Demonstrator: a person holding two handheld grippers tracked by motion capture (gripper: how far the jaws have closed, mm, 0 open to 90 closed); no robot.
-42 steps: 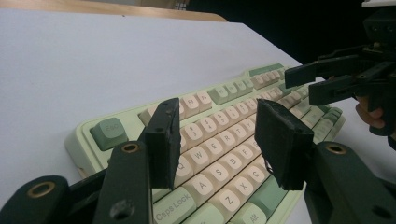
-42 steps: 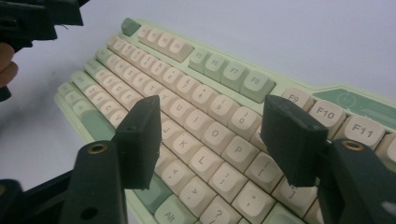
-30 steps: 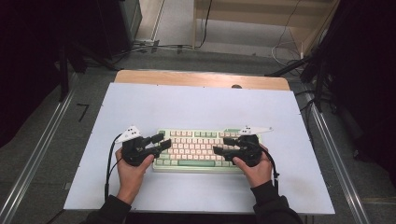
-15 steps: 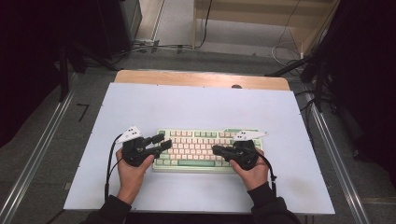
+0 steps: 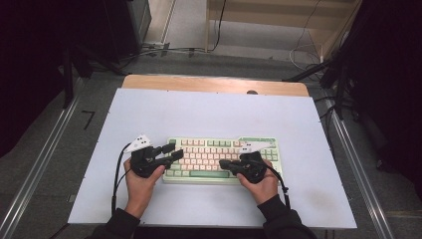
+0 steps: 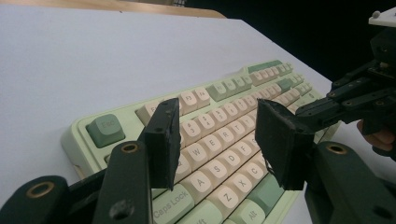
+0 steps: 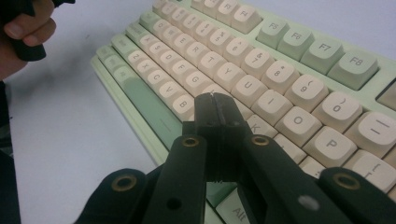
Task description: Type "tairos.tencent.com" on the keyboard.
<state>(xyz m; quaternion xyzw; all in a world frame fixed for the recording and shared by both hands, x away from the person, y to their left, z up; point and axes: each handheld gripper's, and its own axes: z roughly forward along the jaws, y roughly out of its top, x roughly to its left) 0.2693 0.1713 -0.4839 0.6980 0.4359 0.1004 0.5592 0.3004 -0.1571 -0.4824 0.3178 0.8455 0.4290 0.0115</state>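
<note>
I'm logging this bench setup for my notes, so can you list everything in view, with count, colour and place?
keyboard: one, pale green with cream keys, near edge of the mat.
mat: one, white, covering the table.
table: one, wooden, edge showing at the far side.
cables: several, dark, on the floor beyond.
left gripper: one, black, jaws open, over the keyboard's left end.
right gripper: one, black, jaws shut, over the keys near the space bar.

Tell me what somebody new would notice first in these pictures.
A pale green keyboard with cream keys lies near the front edge of a white table. A person's hands come in from below, one at each end of it, each with a black hand-held gripper. The left hand-held gripper hovers open over the keyboard's left end, and the right hand-held gripper has just closed with nothing between its jaws, pointing at the letter keys.
</note>
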